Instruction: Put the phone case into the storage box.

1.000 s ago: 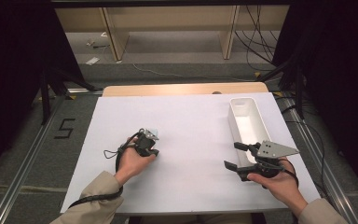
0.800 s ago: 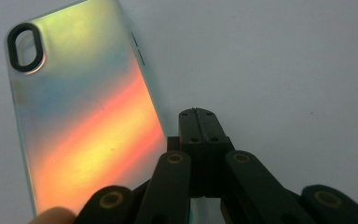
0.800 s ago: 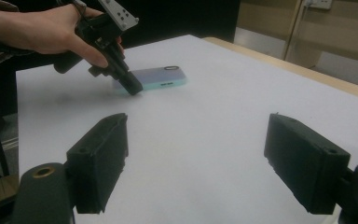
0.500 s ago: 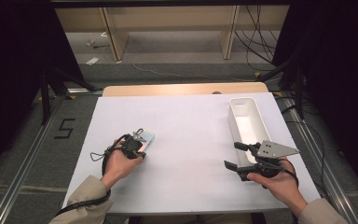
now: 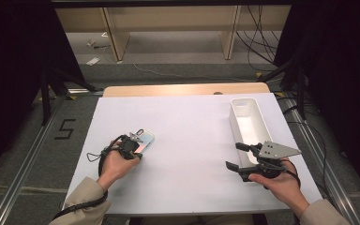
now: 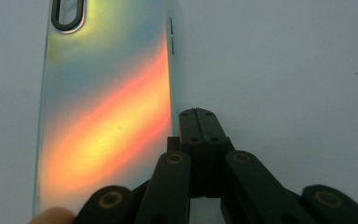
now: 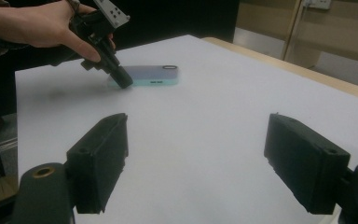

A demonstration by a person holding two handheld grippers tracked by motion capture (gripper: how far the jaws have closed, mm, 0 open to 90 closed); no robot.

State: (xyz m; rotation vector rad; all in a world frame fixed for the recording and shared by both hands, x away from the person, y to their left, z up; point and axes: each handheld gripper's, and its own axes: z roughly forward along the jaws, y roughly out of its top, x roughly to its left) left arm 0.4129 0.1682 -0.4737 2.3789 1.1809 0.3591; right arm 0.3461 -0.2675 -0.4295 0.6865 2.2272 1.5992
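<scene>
Contact stage: left gripper (image 5: 134,142), fingers pressed together, sits at the long edge of the iridescent phone case (image 5: 143,140) lying flat on the white surface (image 5: 187,136); right gripper (image 5: 243,159) hovers with fingers wide, empty; next move likely requires nudging or opening to grasp.

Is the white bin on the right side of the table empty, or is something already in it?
Empty. The high view looks straight into the white bin and shows bare white floor inside; the phone lies flat on the table beside the left gripper.
</scene>
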